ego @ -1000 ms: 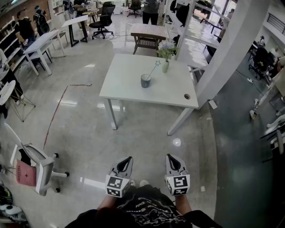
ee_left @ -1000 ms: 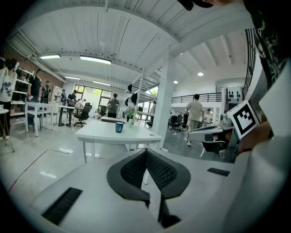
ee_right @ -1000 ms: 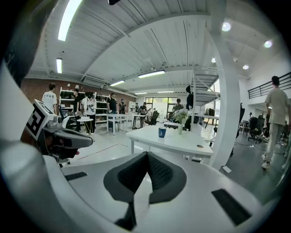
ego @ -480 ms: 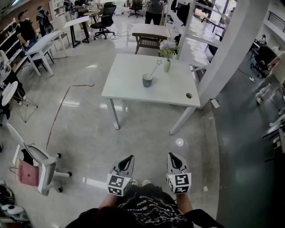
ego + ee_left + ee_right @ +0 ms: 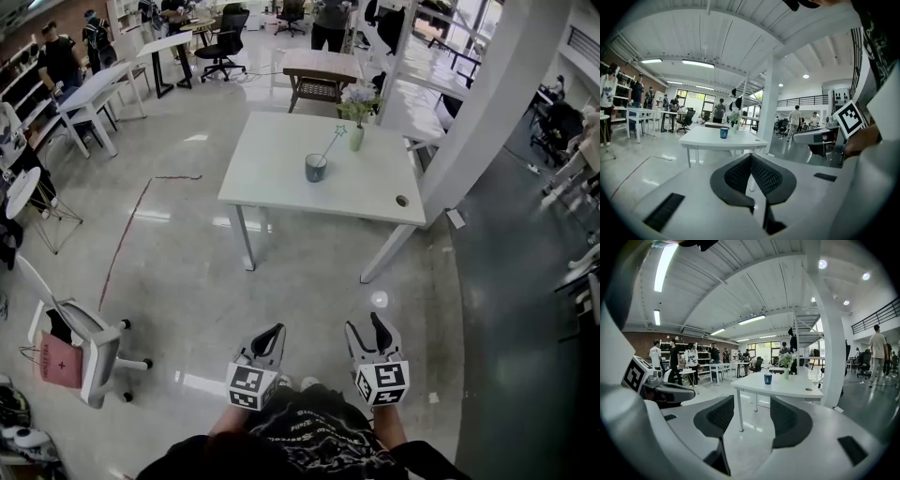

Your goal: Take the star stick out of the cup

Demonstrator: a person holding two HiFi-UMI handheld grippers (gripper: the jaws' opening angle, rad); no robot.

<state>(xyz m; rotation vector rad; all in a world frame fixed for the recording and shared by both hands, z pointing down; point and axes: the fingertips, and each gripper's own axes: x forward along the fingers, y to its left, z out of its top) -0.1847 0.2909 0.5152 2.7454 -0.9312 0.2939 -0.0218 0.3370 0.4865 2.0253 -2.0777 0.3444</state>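
A blue-grey cup point(image 5: 316, 168) stands on a white table point(image 5: 272, 183) several steps ahead. The star stick point(image 5: 331, 145) leans out of it up to the right. Both grippers are held low by the person's waist, far short of the table. My left gripper point(image 5: 270, 334) is shut, its pads meeting at the tips point(image 5: 751, 157), with nothing in it. My right gripper point(image 5: 367, 324) has its jaws apart and still opening, with nothing between them point(image 5: 752, 412). The cup point(image 5: 723, 133) shows small and distant in the left gripper view. It point(image 5: 768, 378) is equally far off in the right gripper view.
A vase of flowers point(image 5: 357, 137) stands just behind the cup. The table has a cable hole point(image 5: 402, 201) near its right corner. A white pillar point(image 5: 487, 103) rises to the table's right. A white office chair point(image 5: 84, 342) and pink bag point(image 5: 56, 364) sit at the left; people and desks stand at the back.
The right gripper's jaws have gone from shut to wide apart. The left gripper stays shut. The table has drifted slightly right and nearer in the head view.
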